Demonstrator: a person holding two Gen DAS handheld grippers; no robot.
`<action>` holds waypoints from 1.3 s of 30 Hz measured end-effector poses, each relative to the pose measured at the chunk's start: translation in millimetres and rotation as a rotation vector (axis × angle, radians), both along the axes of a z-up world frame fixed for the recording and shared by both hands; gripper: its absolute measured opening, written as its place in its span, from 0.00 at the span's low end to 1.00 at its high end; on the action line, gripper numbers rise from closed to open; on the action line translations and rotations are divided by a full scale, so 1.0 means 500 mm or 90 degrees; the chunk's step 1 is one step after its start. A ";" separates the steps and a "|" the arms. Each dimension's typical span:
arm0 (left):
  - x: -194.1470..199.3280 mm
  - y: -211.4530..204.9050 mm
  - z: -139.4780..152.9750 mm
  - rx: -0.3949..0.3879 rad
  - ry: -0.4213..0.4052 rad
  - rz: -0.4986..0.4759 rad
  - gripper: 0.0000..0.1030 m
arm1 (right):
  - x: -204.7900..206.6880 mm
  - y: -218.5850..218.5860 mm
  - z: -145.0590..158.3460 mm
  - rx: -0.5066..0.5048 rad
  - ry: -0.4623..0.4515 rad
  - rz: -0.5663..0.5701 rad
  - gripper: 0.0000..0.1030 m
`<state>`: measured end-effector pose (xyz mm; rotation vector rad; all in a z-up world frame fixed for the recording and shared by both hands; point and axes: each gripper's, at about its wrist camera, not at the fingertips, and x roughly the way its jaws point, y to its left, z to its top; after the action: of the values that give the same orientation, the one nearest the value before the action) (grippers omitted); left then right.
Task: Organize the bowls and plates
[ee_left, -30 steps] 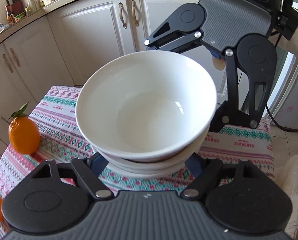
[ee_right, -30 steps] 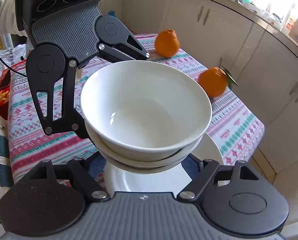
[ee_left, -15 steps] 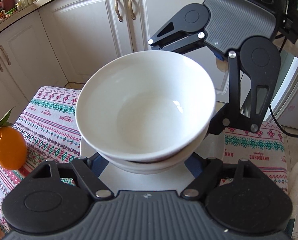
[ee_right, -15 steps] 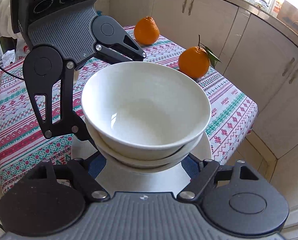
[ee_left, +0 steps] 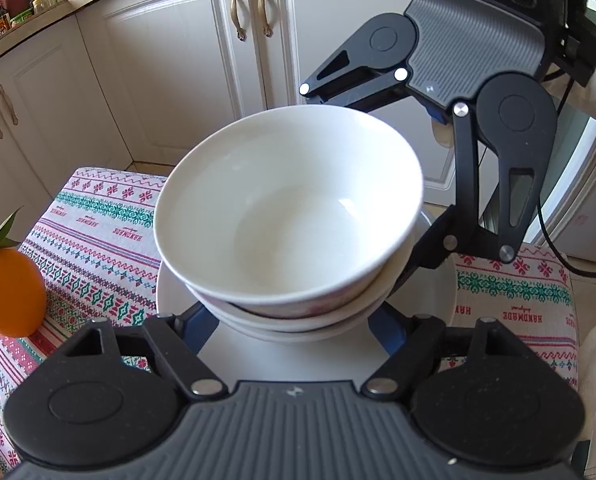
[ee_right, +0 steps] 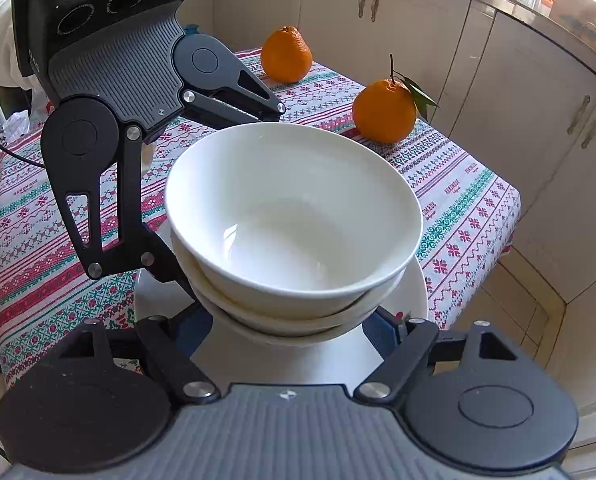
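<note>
The stack of white bowls fills the middle of the counter, over a white plate, with the left tool and the right tool closing in from opposite sides, so no passage is left across the stack. Two oranges stand on the far patterned cloth, well apart from the bowls, with bare cloth between them and the stack. The cloth beside the left tool's linkage is free too. Cabinet doors wall off the space past the counter's edge.
</note>
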<state>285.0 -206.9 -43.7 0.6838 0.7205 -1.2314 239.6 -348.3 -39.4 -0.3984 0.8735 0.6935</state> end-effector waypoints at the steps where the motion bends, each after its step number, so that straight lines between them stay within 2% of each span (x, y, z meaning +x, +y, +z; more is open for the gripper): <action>1: -0.001 0.001 0.000 -0.001 -0.002 0.000 0.79 | 0.001 -0.001 -0.001 0.002 0.002 -0.002 0.83; 10: -0.009 0.006 -0.003 -0.004 -0.022 0.000 0.79 | 0.001 -0.001 -0.002 0.003 0.003 -0.010 0.83; 12: -0.014 0.012 0.001 -0.010 -0.027 0.006 0.82 | 0.001 -0.001 -0.002 0.008 0.007 -0.016 0.85; 14: -0.017 0.021 0.006 -0.017 -0.022 0.014 0.88 | -0.005 -0.005 0.001 0.022 0.007 -0.024 0.93; 16: -0.024 0.033 0.013 -0.028 -0.020 0.024 0.92 | -0.014 -0.007 0.009 0.037 0.002 -0.034 0.98; 21: -0.060 0.074 0.038 -0.061 -0.058 0.074 0.95 | -0.050 -0.005 0.038 0.043 -0.016 -0.084 1.00; 26: -0.114 0.124 0.062 -0.117 -0.096 0.135 0.99 | -0.104 0.025 0.064 -0.013 -0.043 -0.172 1.00; 28: -0.137 0.141 0.065 -0.143 -0.125 0.177 0.99 | -0.126 0.039 0.069 -0.024 -0.047 -0.216 1.00; 30: -0.158 0.155 0.064 -0.158 -0.151 0.243 0.99 | -0.146 0.049 0.070 -0.020 -0.048 -0.259 1.00; 34: -0.193 0.186 0.069 -0.191 -0.149 0.367 0.99 | -0.179 0.077 0.056 -0.001 -0.057 -0.407 1.00; 37: -0.230 0.195 0.079 -0.178 -0.167 0.447 0.99 | -0.202 0.093 0.048 0.025 -0.050 -0.518 1.00; 39: -0.251 0.201 0.084 -0.158 -0.160 0.481 0.99 | -0.222 0.109 0.051 0.024 -0.059 -0.582 1.00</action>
<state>159.4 -106.2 -1.6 0.2982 0.5272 -0.5132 128.6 -294.0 -14.1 0.0287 0.8432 -0.1520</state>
